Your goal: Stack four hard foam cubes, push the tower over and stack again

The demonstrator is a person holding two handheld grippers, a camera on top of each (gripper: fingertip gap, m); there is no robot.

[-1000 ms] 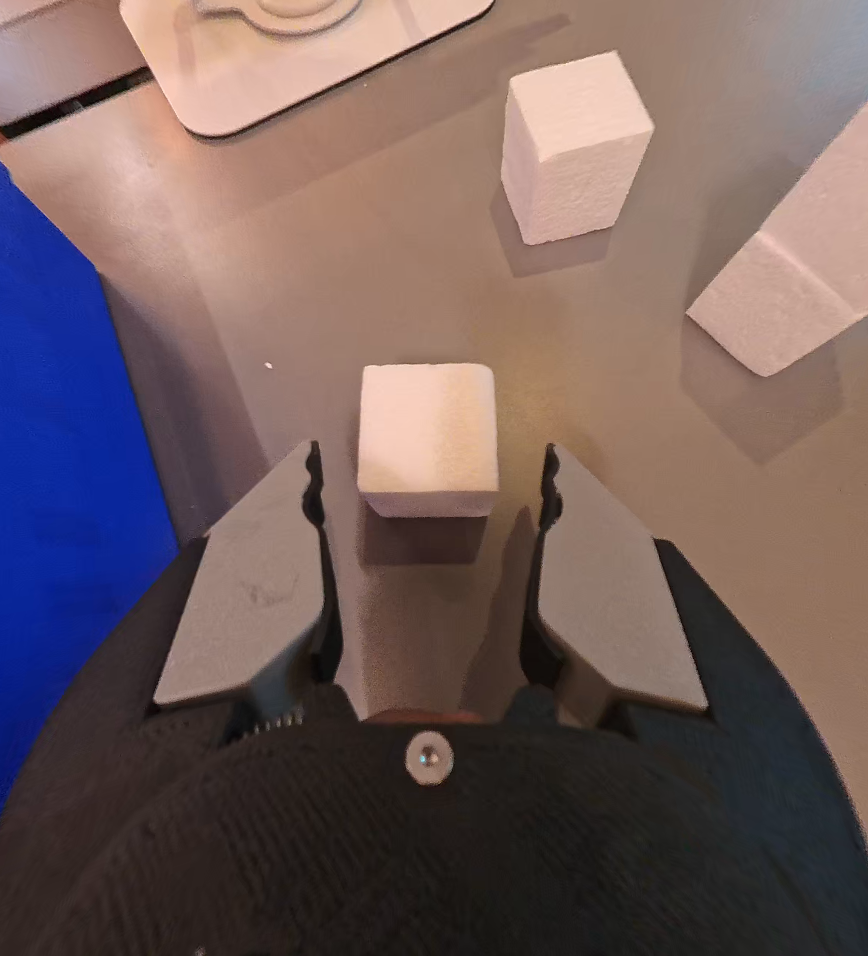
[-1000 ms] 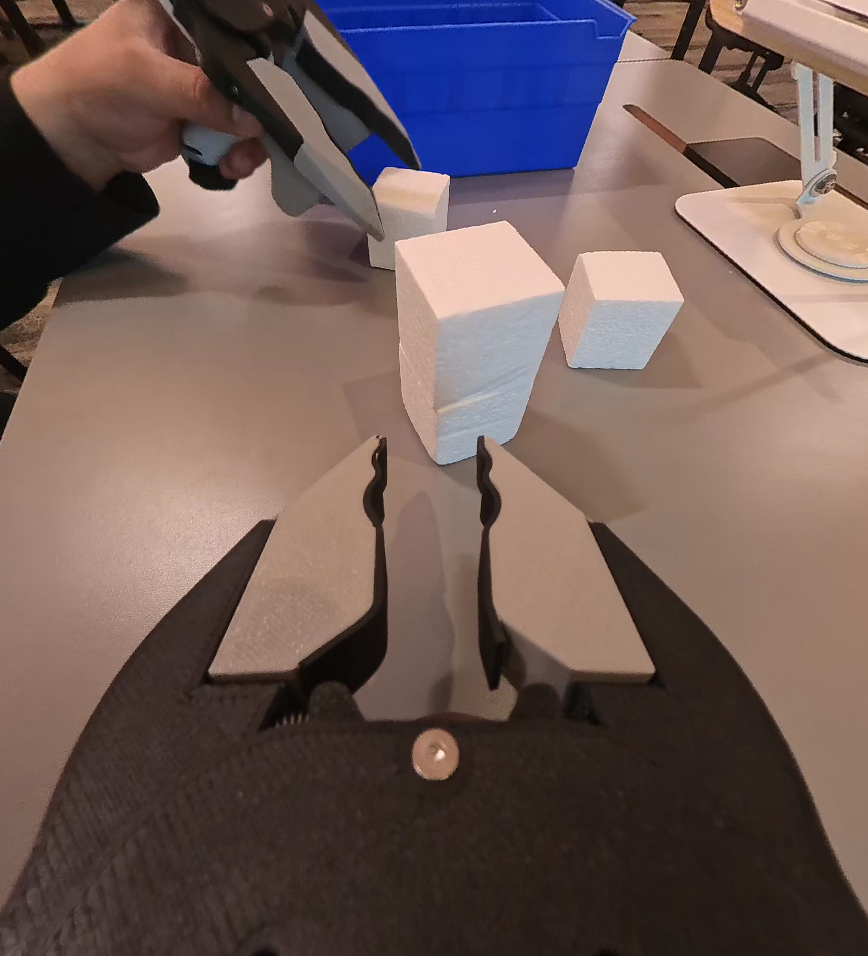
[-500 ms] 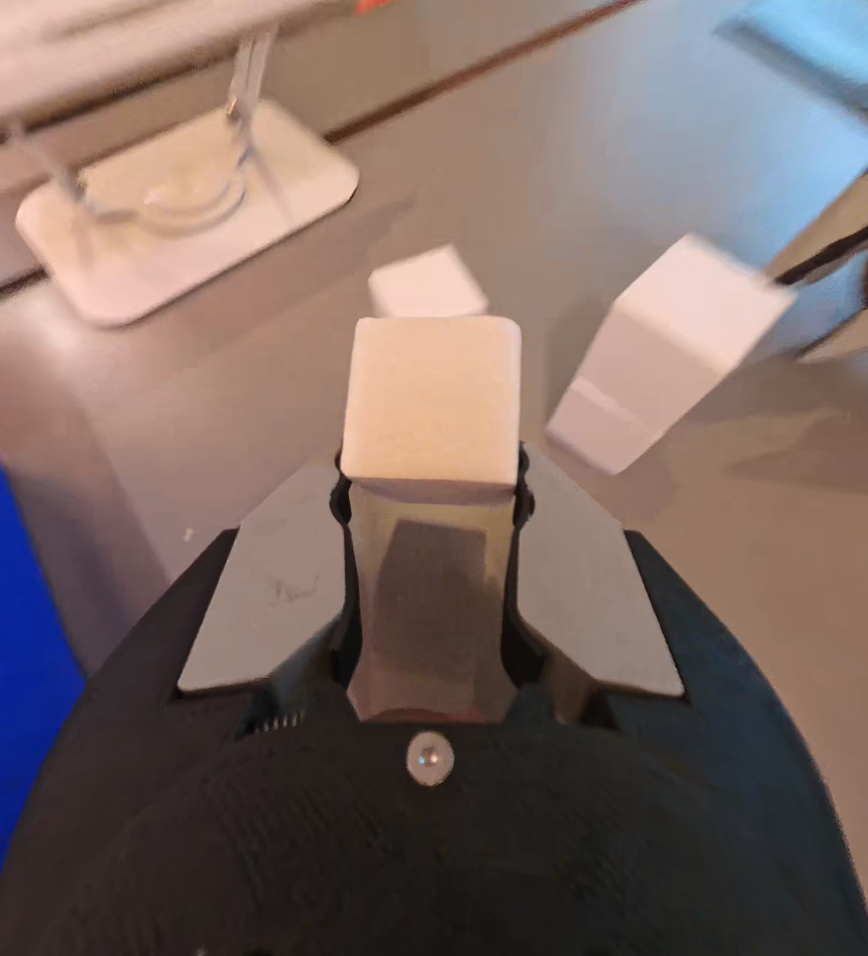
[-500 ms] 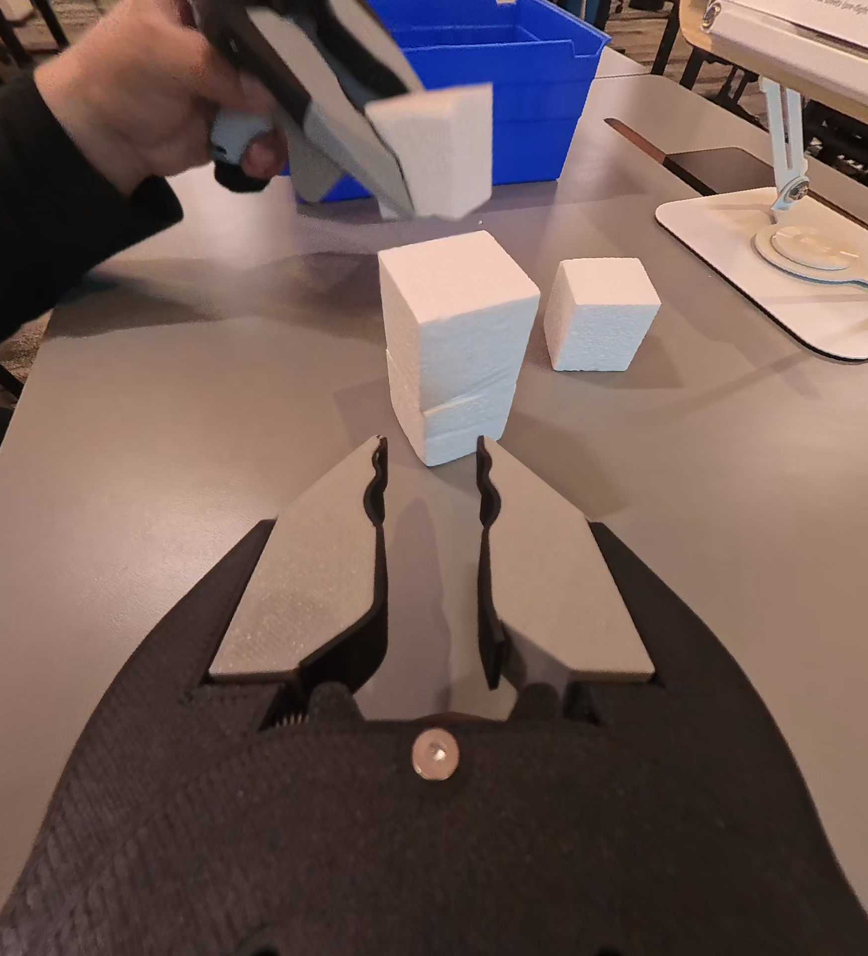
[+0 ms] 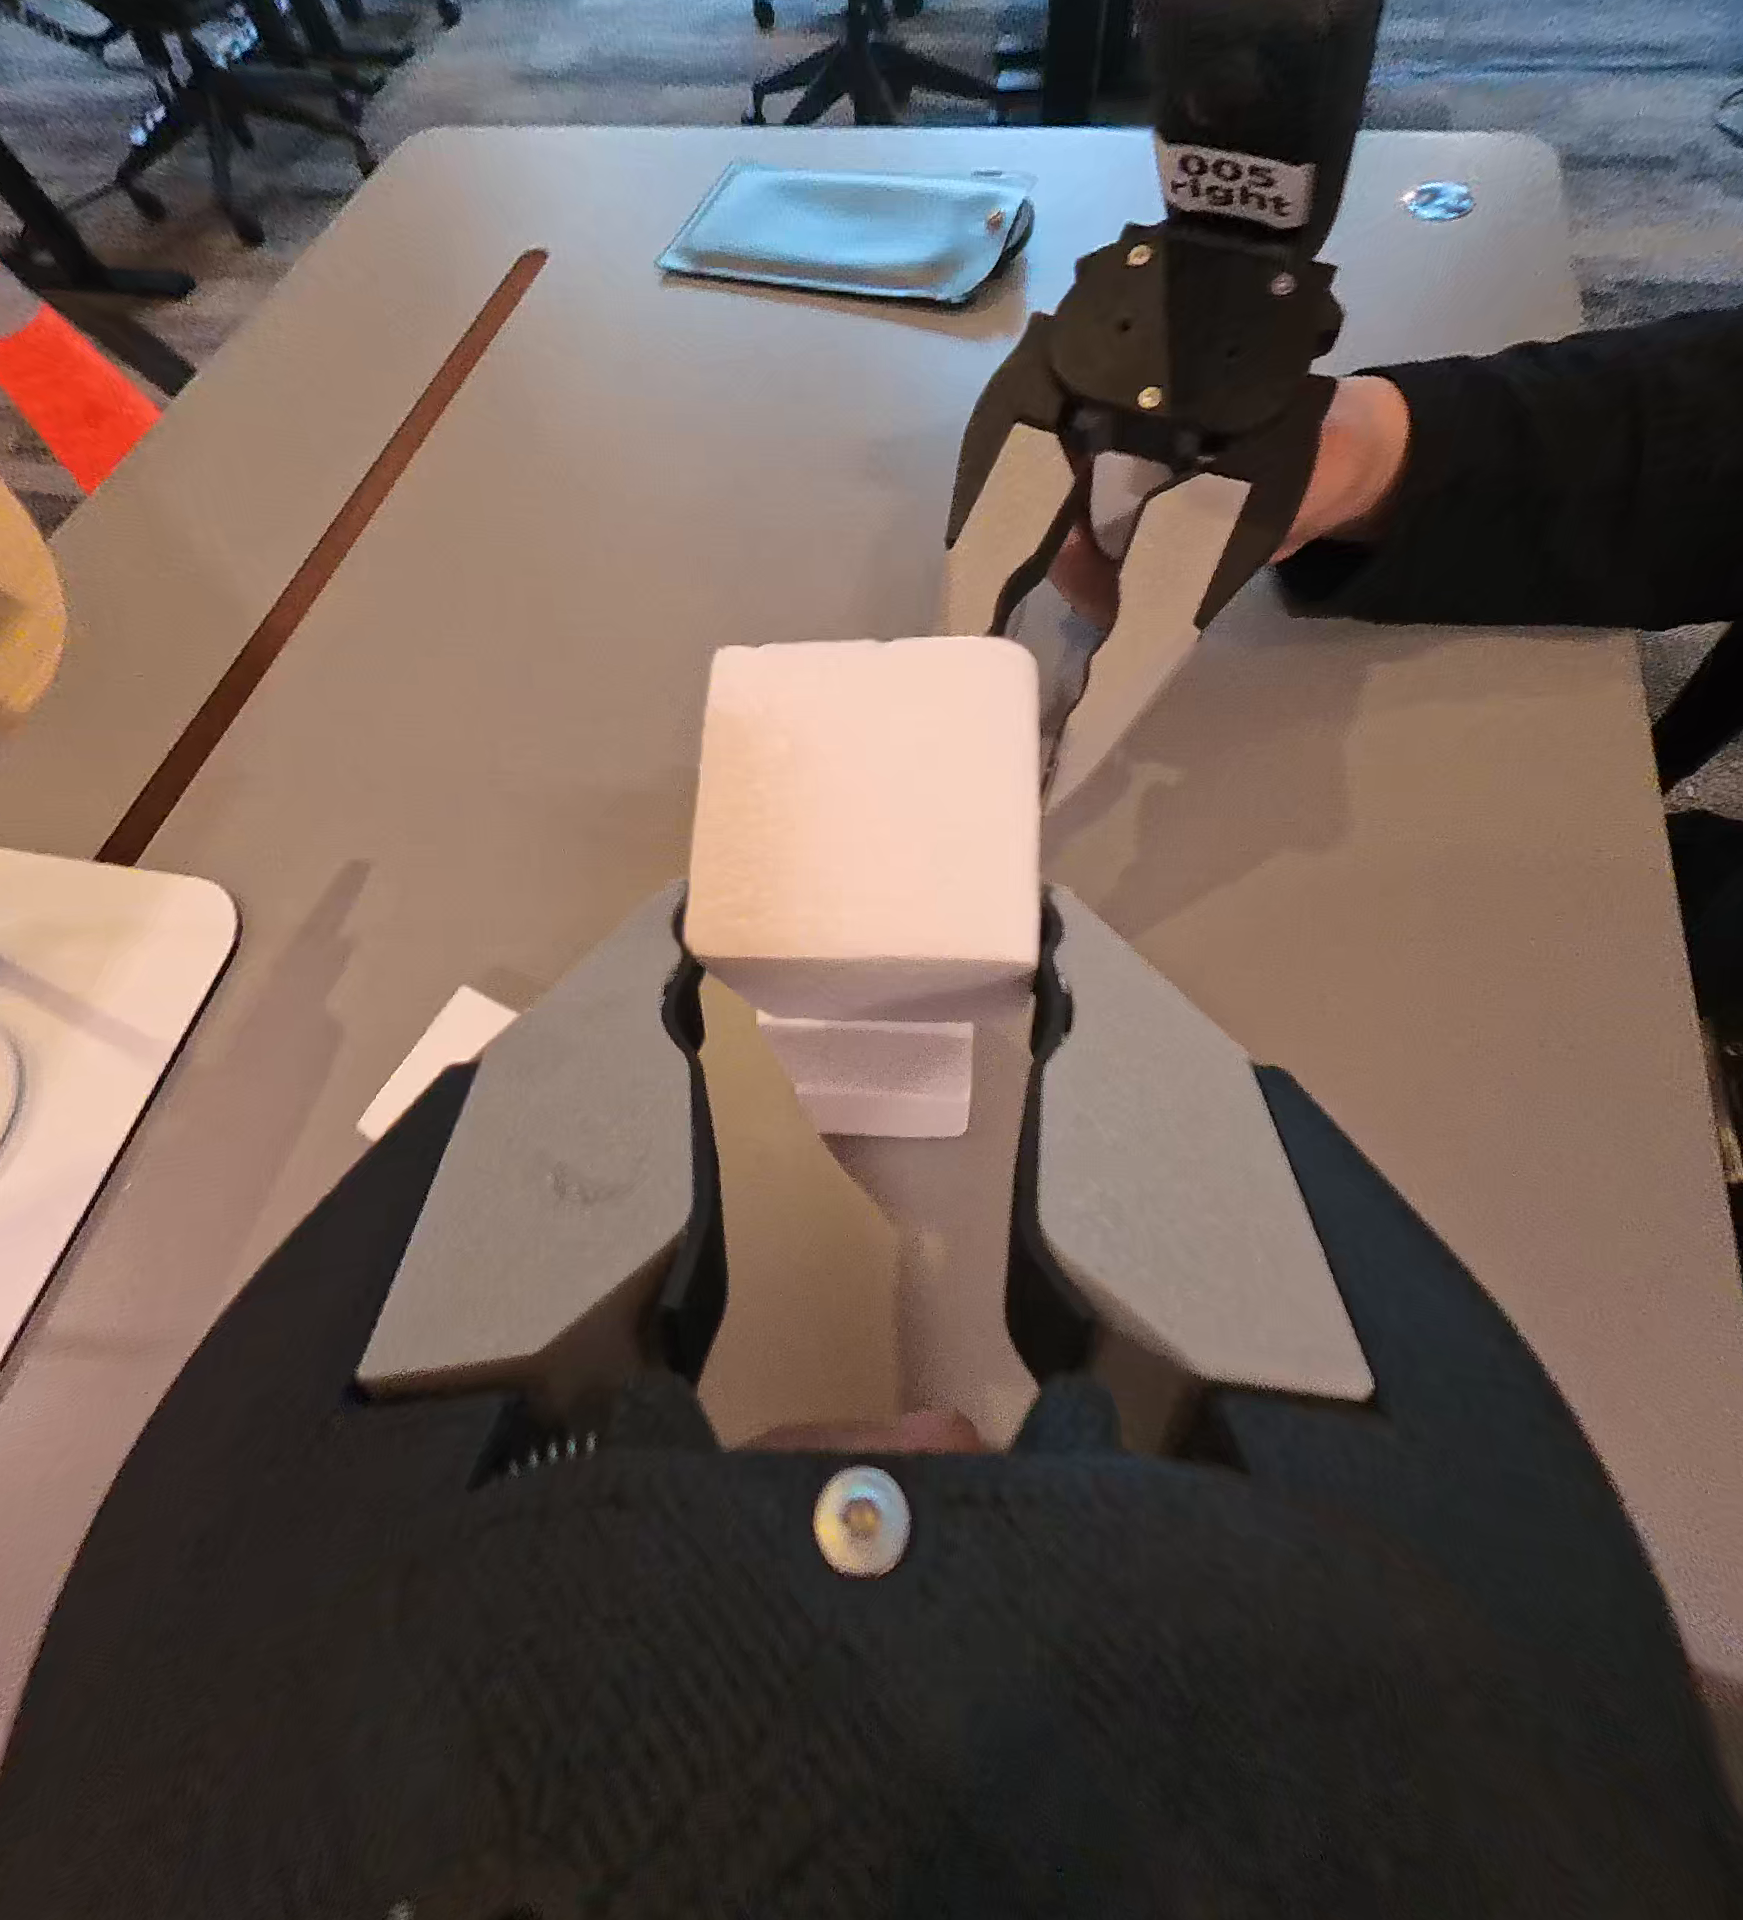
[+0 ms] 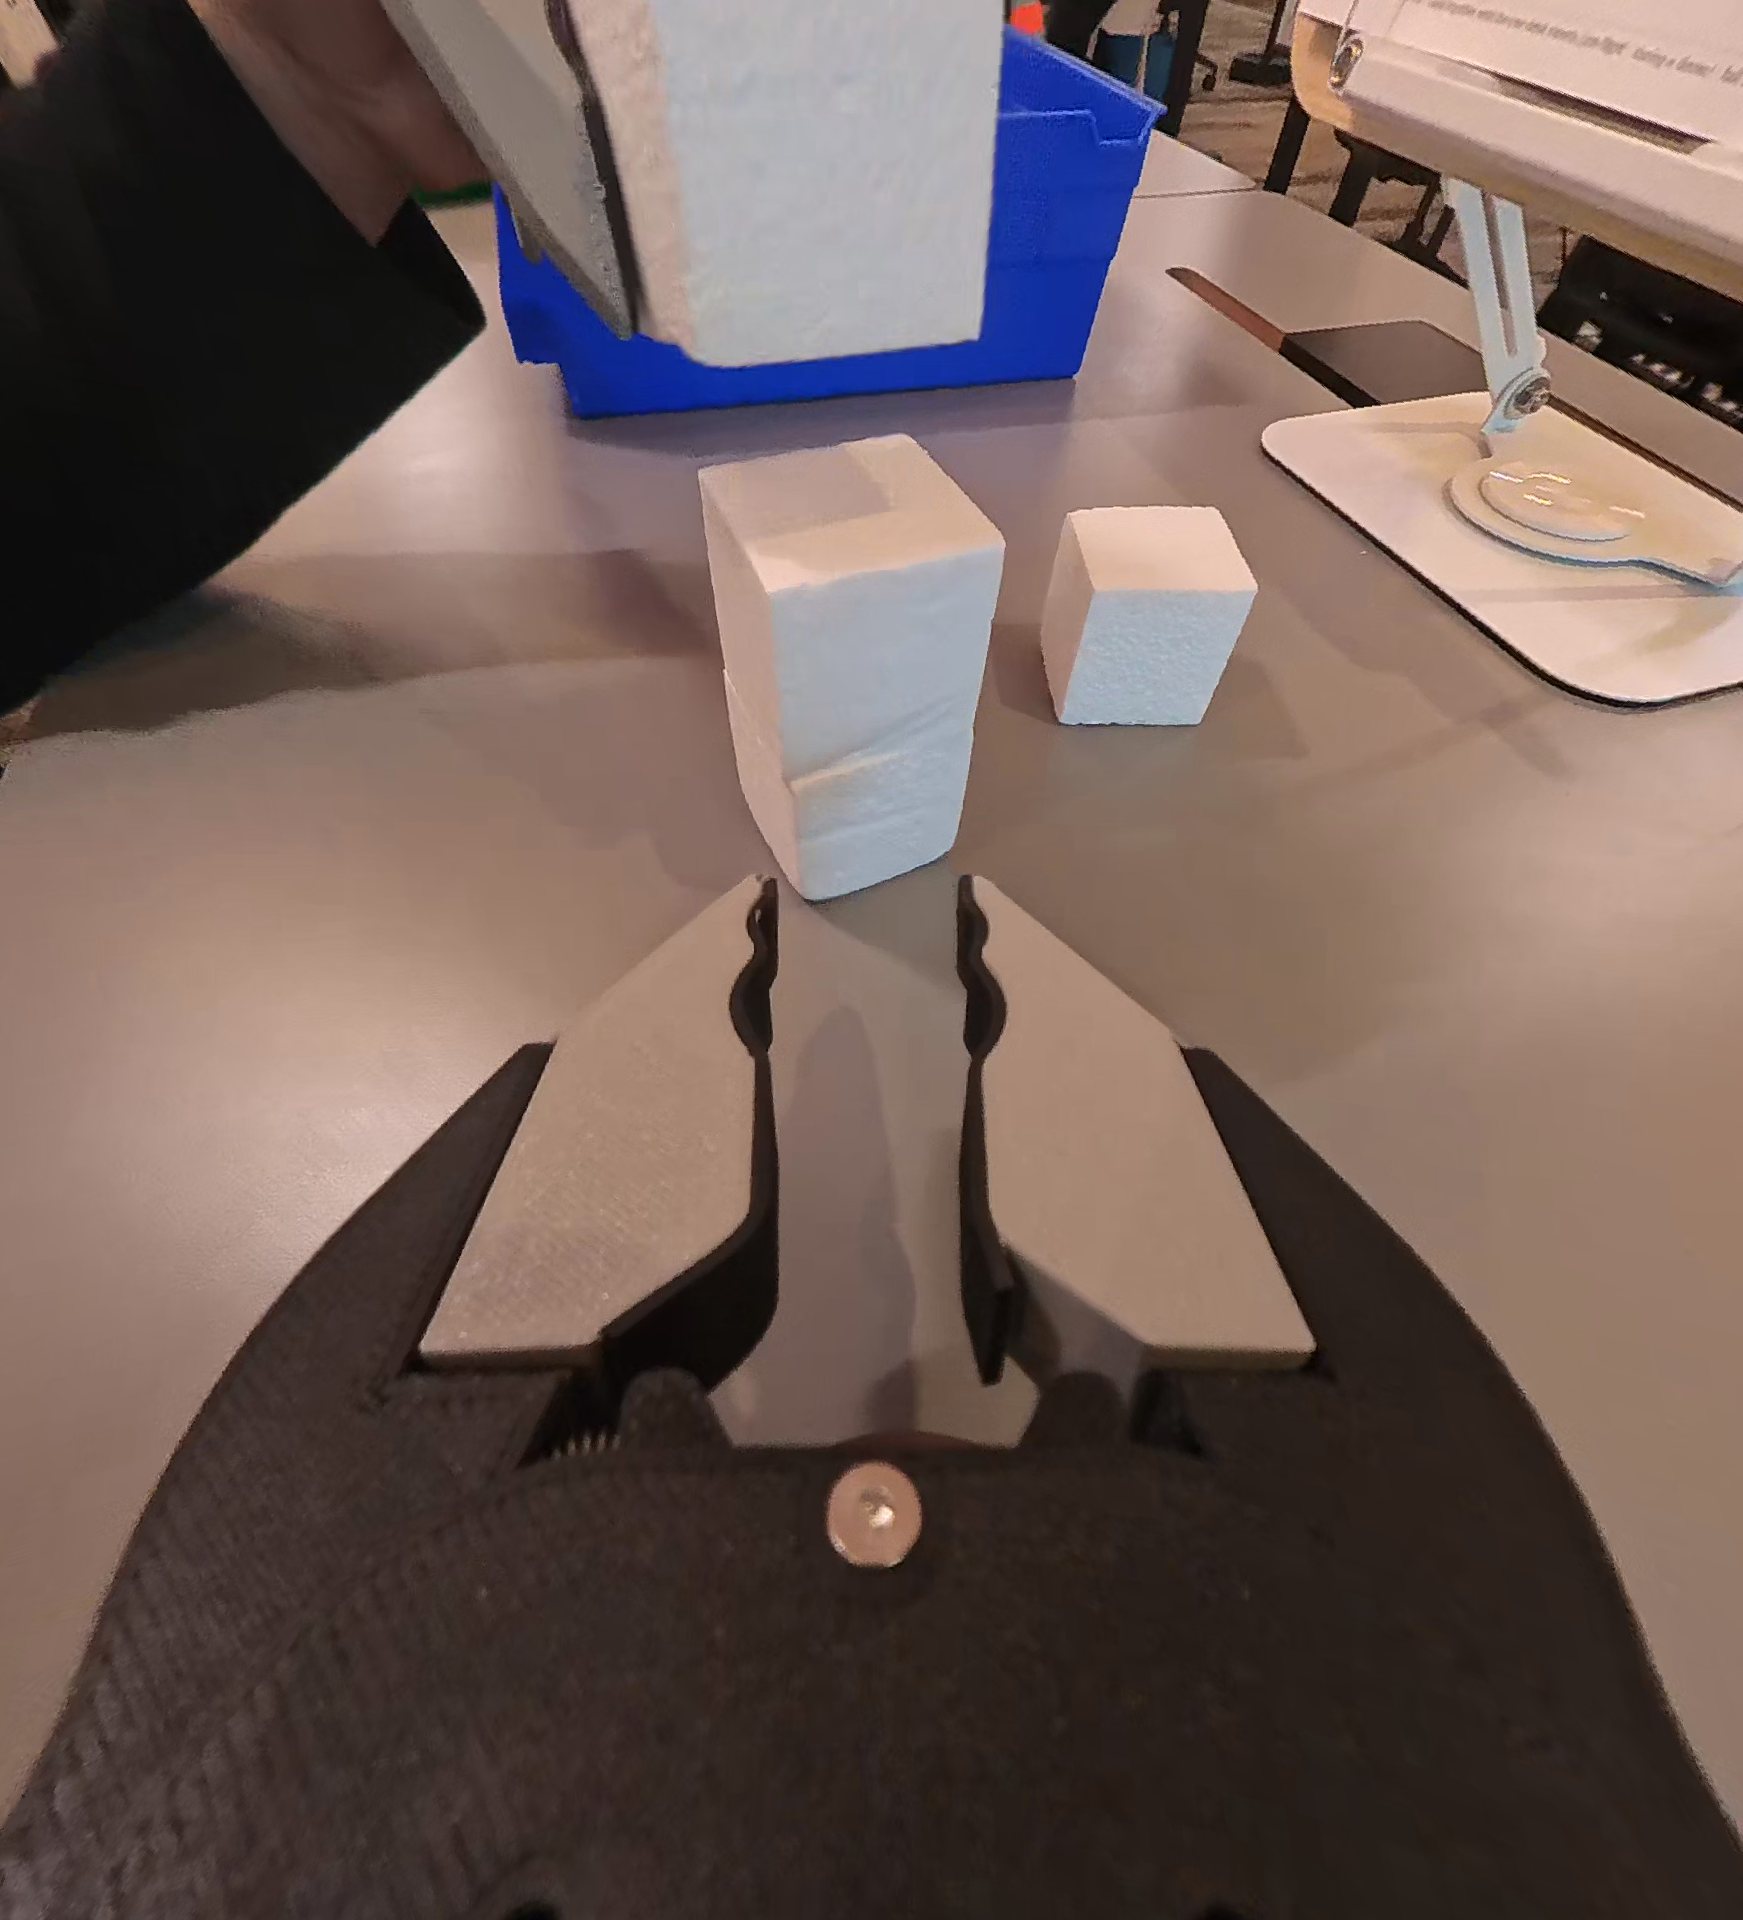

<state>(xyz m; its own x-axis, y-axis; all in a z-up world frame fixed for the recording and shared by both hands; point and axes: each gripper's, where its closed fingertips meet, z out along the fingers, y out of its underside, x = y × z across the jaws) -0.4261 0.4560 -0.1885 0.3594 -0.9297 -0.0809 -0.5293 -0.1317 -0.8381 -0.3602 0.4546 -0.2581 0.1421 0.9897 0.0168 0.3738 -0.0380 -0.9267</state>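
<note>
four foam cubes (image 6: 851,665), two tongs (image 6: 862,904), one blue bin (image 6: 1064,208)

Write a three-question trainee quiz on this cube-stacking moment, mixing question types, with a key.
1. True or false: the left gripper grips a cube.
2. How many cubes are in the stack? A) one B) two C) three
3. Fill in: the loose cube sits between the stack and the white ____.

Key: 1 true; 2 B; 3 stand. The right gripper is open and empty.
</note>
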